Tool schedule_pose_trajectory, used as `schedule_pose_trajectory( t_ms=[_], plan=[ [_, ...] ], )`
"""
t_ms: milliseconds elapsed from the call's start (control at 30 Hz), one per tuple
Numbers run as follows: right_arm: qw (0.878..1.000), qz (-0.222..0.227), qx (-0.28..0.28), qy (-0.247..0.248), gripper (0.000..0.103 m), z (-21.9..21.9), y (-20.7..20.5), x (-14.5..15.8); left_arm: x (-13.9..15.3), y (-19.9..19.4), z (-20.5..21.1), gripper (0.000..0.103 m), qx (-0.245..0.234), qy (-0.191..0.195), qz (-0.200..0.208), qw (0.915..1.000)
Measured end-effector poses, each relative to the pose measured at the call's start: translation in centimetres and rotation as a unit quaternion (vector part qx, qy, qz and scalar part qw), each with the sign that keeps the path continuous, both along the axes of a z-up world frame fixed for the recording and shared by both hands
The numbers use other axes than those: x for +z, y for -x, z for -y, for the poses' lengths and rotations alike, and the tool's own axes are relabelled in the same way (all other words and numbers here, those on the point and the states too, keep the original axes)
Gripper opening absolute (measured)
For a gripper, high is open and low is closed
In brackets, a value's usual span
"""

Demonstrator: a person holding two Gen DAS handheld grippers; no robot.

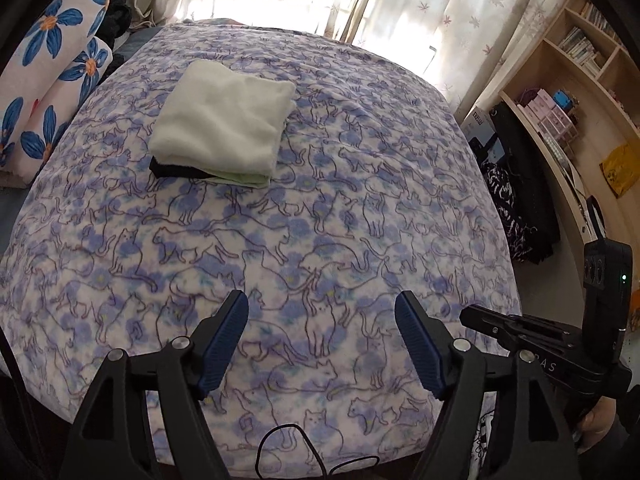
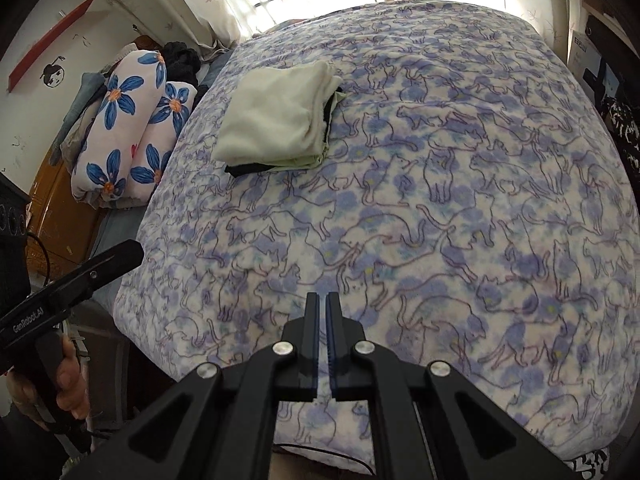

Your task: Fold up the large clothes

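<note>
A stack of folded clothes (image 1: 224, 124) lies on the far left part of the bed, a pale cream piece on top, a light green one and a black one beneath; the same folded stack (image 2: 280, 116) shows in the right wrist view. My left gripper (image 1: 322, 308) hangs open above the near end of the cat-print blanket (image 1: 360, 216), nothing between its blue pads. My right gripper (image 2: 323, 300) is shut and empty over the near edge of the blanket (image 2: 440, 200). Each gripper appears at the edge of the other's view, the right gripper (image 1: 496, 324) held by a hand, the left gripper (image 2: 104, 260) too.
Rolled bedding with blue flowers (image 1: 48, 92) lies left of the bed (image 2: 132, 124). Curtains (image 1: 420, 4) hang behind the bed. A bookshelf (image 1: 572, 92) and dark clothes (image 1: 504, 208) stand at the right. A black cable (image 1: 288, 440) trails at the blanket's near edge.
</note>
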State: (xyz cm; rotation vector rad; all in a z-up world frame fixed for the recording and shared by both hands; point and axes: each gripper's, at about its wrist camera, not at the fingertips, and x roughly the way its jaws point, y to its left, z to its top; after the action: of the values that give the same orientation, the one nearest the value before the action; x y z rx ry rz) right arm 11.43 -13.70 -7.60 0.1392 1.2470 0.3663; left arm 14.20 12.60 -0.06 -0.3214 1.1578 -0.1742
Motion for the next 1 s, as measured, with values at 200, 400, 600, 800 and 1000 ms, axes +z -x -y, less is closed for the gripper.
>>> schedule_pose_trajectory(
  t_ms=[200,400,600,800,1000],
  plan=[
    [1.0,0.002,0.008,0.014,0.003,1.8,3.2,-0.2,-1.0,4.1,1.5,0.08,0.014,0.006,-0.032,0.9994],
    [1.0,0.0,-0.004,0.026,0.003,2.3,5.4,-1.2,-3.0,7.1,2.9,0.08,0.014,-0.03,-0.049,0.9983],
    [0.999,0.002,-0.032,0.04,0.023,2.3,6.7,-1.9,-4.3,8.5,4.8,0.08,0.015,-0.061,-0.044,0.997],
    [0.996,-0.008,-0.076,0.042,0.034,3.1,7.2,-3.0,-4.7,7.9,5.5,0.081,0.041,-0.084,-0.03,0.9951],
    [0.996,0.004,-0.074,0.055,0.035,2.5,7.4,-2.6,-5.1,7.3,6.3,0.081,0.049,-0.095,-0.04,0.9935]
  ],
)
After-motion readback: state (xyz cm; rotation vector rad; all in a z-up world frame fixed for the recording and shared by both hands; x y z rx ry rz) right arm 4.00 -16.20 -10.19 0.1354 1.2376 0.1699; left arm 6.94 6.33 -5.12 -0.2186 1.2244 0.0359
